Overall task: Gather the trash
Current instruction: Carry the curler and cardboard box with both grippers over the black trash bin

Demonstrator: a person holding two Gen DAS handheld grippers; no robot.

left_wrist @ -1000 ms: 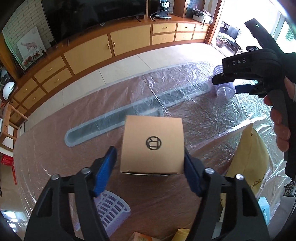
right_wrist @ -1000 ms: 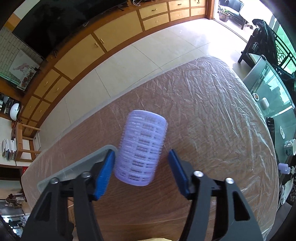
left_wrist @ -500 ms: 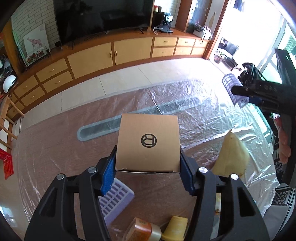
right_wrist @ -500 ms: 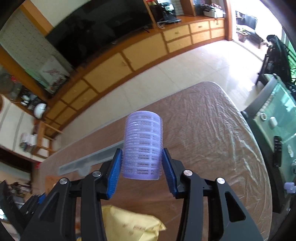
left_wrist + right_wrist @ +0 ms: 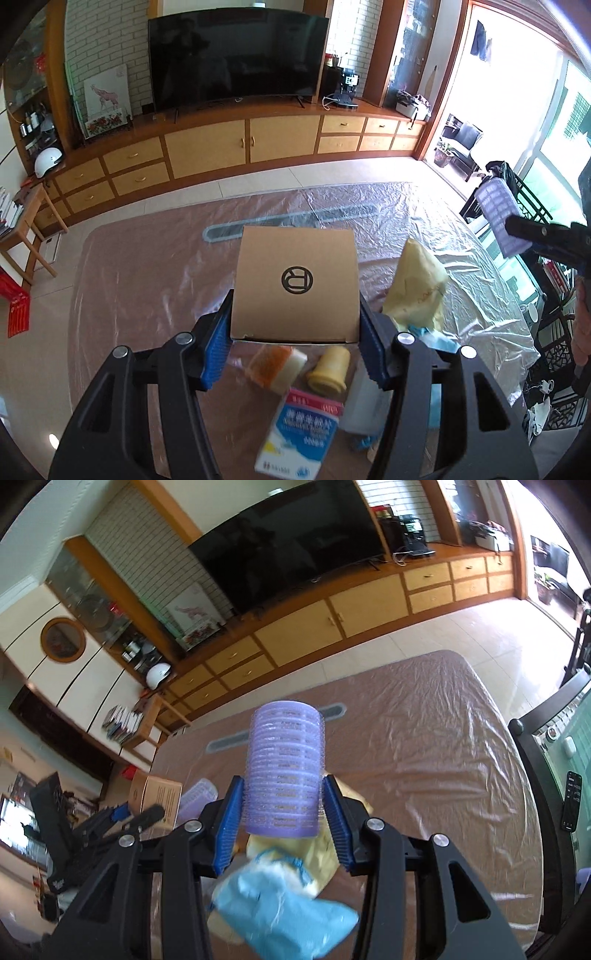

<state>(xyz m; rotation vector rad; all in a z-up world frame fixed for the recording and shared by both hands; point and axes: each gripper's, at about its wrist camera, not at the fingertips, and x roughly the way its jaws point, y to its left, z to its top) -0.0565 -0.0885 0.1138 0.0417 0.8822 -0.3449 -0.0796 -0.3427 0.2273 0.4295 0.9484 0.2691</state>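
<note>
Left gripper (image 5: 295, 332): clamped on a brown cardboard box (image 5: 297, 284). Both blue pads (image 5: 216, 350) press against the box's side walls. The box sits at frame centre in the left wrist view, held clear of the table, its top face bearing a round black logo.

Right gripper (image 5: 284, 812): clamped on a purple hair roller (image 5: 284, 770). The roller stands upright between the blue pads at frame centre in the right wrist view, also clear of the table. In the left wrist view the same roller appears at the right edge of the frame, with part of a hand below it.

Table (image 5: 424, 757): brown surface under wrinkled clear plastic sheet, filling the middle of both frames.

Items lying on the table, lower centre of the left wrist view:
- a blue and white carton (image 5: 299, 435), blurred, lowest in the frame;
- a yellow cup (image 5: 328, 369), on its side, just above the carton;
- an orange and white packet (image 5: 277, 369), left of the cup;
- a crumpled yellow paper bag (image 5: 417, 288), right of the box.

Lower centre of the right wrist view: a blurred light blue wrapper (image 5: 280, 912) lies in front of the yellow bag.
</note>
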